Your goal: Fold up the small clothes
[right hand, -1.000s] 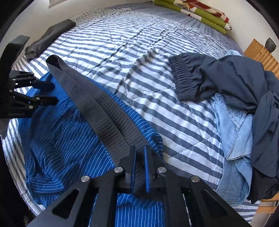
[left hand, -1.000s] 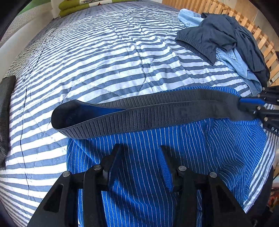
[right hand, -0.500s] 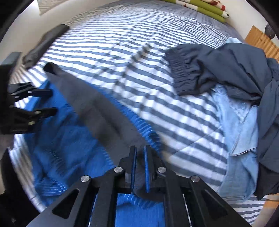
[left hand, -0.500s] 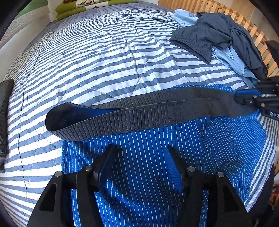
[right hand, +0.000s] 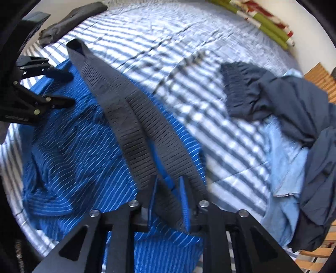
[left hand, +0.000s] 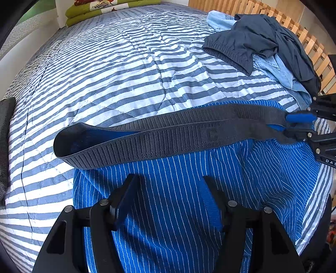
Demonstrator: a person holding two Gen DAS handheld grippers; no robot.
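Blue pinstriped underpants (left hand: pixel 178 199) lie flat on the striped bed cover (left hand: pixel 126 69); their dark grey elastic waistband (left hand: pixel 168 136) stretches from left to right. My left gripper (left hand: pixel 169 182) hovers open over the blue fabric, below the waistband, holding nothing. My right gripper (right hand: pixel 169 180) sits at the right end of the waistband (right hand: pixel 126 117). Its jaws are parted and the band still runs between them. The right gripper (left hand: pixel 294 125) shows at the right edge of the left wrist view, and the left gripper (right hand: pixel 70 89) at the left of the right wrist view.
A pile of dark navy clothes (left hand: pixel 252 42) and light blue denim (left hand: pixel 279 71) lies at the bed's right side, beside a wooden slatted frame (left hand: pixel 310 42). A dark grey folded item (right hand: pixel 71 19) rests at the left edge. Green bedding (left hand: pixel 105 10) lies at the head.
My right gripper's jaws have spread wider around the waistband end. My left gripper's jaws have also opened wider. The underpants stay put.
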